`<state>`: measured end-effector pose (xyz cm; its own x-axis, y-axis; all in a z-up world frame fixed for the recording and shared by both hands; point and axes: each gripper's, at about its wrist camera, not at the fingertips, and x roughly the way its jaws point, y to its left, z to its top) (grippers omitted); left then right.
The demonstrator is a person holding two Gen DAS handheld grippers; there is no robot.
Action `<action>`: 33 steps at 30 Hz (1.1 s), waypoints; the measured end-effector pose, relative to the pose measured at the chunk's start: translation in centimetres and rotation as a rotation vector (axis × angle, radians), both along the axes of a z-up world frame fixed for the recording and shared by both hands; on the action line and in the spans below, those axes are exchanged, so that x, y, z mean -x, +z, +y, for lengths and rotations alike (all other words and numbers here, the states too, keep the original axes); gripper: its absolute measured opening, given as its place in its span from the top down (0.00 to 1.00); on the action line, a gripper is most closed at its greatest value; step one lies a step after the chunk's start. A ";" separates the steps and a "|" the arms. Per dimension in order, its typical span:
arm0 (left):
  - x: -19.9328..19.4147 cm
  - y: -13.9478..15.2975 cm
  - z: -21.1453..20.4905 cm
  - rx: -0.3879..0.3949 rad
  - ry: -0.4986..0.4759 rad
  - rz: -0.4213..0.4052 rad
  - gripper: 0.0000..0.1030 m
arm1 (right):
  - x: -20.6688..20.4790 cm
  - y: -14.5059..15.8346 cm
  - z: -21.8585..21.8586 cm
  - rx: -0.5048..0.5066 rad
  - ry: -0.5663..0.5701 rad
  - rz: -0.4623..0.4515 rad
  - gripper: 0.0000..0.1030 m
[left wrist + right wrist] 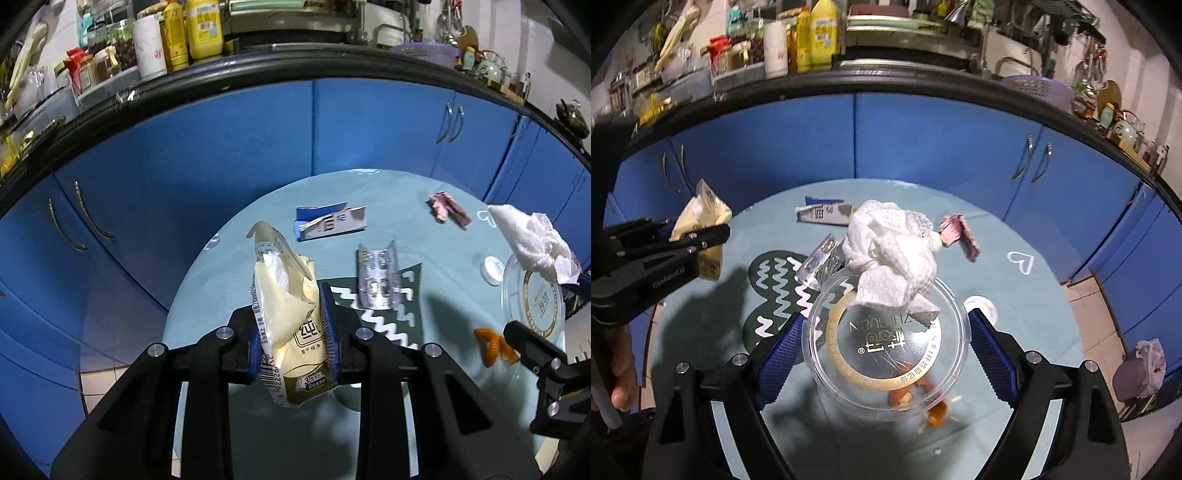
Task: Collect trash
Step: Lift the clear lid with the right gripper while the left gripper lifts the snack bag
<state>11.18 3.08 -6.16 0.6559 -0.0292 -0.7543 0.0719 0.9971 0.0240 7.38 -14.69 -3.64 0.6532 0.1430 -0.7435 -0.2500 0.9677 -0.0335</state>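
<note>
From the left wrist, the left hand-held gripper (pixel 291 332) has its blue pads closed tight on a crumpled cream snack wrapper (pixel 286 314), held clear above the round table (pixel 229 258). Trash left on the cloth: a torn blue-and-white carton (pixel 328 221), a clear plastic tray (pixel 376 277), a small reddish wrapper (pixel 448 210), a white cap (pixel 493 267) and an orange scrap (pixel 493 347).

From the right wrist, the right hand-held gripper (pixel 882 350) stands wide, its pads against the rim of a clear plastic tub (pixel 886 332) with a wadded paper towel (pixel 894 254) inside; the tub looks gripped and raised. A lined bin (pixel 1141 369) sits on the floor to the right.

By my reading, collection is barely half done: two items are in hand, nothing visibly binned, several pieces remain.
</note>
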 end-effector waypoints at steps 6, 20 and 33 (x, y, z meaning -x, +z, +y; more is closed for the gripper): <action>1.3 0.5 -0.8 0.010 -0.025 -0.008 0.73 | -0.8 -0.3 -2.6 -0.186 0.003 0.108 0.17; 0.1 0.0 0.1 0.006 -0.007 0.003 0.73 | -3.1 -3.9 -2.1 -0.386 -0.017 0.357 0.17; 1.4 1.5 -4.8 -0.001 -0.106 -0.009 0.73 | -0.6 -1.4 -6.3 -0.286 -0.112 0.207 0.17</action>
<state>9.78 -1.68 -4.70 0.6560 -0.0979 -0.7484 0.1766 0.9839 0.0261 7.98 -20.95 -5.00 0.5163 0.3004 -0.8020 -0.1153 0.9523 0.2825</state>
